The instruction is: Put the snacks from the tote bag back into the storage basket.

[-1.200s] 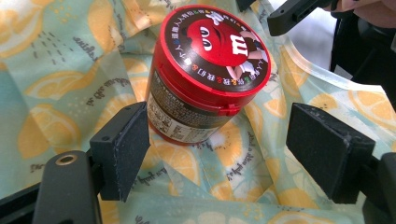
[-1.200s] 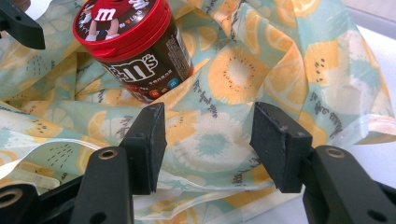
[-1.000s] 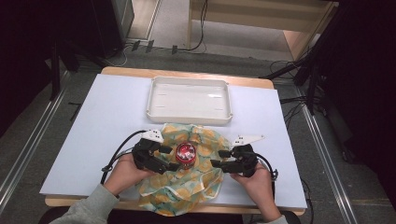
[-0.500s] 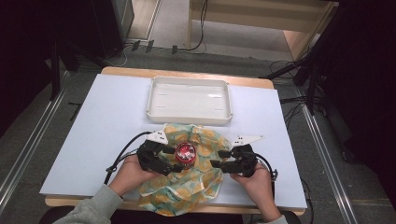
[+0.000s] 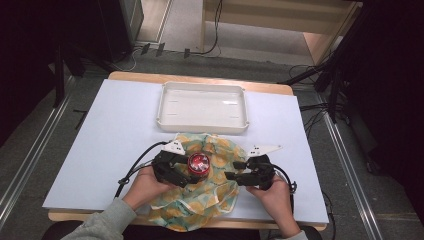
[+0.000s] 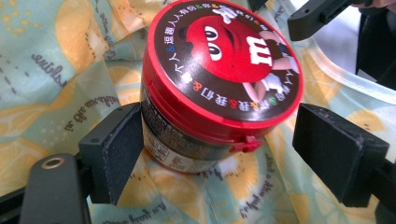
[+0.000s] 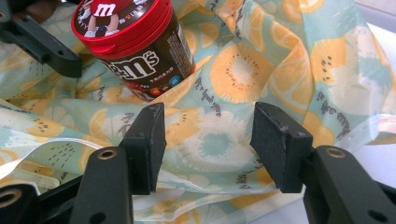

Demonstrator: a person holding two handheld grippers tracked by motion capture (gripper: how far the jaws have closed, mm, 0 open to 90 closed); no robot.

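White table [image 5: 115, 145] on grey floor, cables behind. Candy tub [image 5: 198, 163] on lemon-print cloth [image 5: 210, 200], near white tray [image 5: 202, 106]. Left gripper [image 6: 219, 149] fingers apart around tub, one pad touching; lid print legible here. Right gripper [image 7: 208, 140] fingers apart over cloth.

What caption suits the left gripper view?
Open left gripper flanks a red-lidded candy tub on fruit-print cloth.

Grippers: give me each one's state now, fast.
Left gripper: open, jaws either side of the M&M's jar, not clamped.
Right gripper: open over the lemon-print cloth, holding nothing.
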